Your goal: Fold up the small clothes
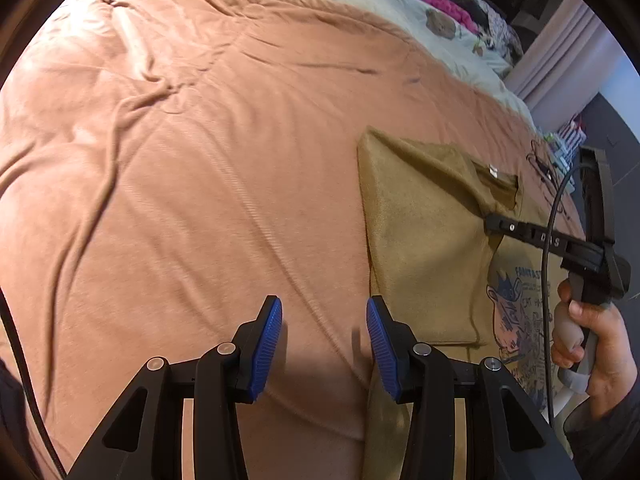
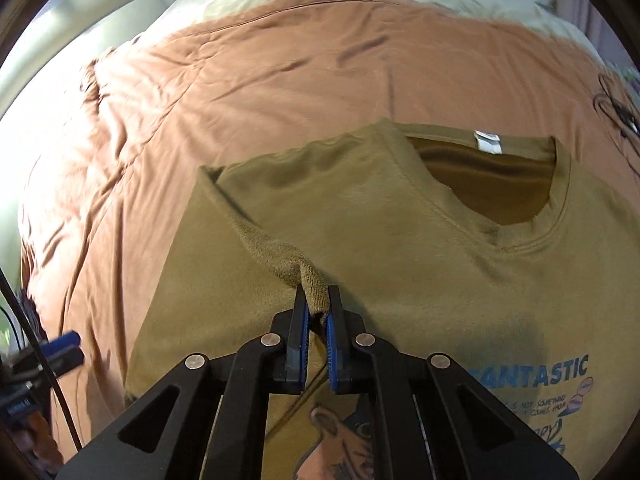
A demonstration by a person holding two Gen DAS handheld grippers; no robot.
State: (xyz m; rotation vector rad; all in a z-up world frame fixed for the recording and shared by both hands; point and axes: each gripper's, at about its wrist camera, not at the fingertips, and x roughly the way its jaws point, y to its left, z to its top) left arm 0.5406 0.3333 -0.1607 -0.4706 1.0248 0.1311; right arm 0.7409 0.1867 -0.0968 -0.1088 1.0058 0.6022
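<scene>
T-shirt (image 2: 400, 248), olive-tan with a blue and pink print on its chest, lies face up on a bed covered by a salmon bedspread (image 1: 180, 160). Its neckline, with a white label (image 2: 487, 142) inside the back of the collar, points toward the far side of the bed. One sleeve side is already folded inward over the body, so that edge runs as a straight crease; in the left wrist view this crease stands out sharply against the bedspread.

The right gripper (image 2: 318, 312) is clamped on a raised ridge of the folded sleeve fabric, its blue pads pressing the cloth from both sides, and the pinched edge lifts off the shirt while the rest stays flat. A hand (image 1: 592, 344) grips its handle at the right edge of the left wrist view.

The left gripper (image 1: 324, 336) hovers over the bedspread with its jaws standing partly apart and nothing between them; its right finger sits just at the shirt's folded edge.

Left of the shirt the bedspread is wrinkled and bare across a broad stretch. Beyond it lies a cream sheet (image 1: 440, 24), and at the far corner a pile of pink and patterned clothes (image 1: 452, 4).
</scene>
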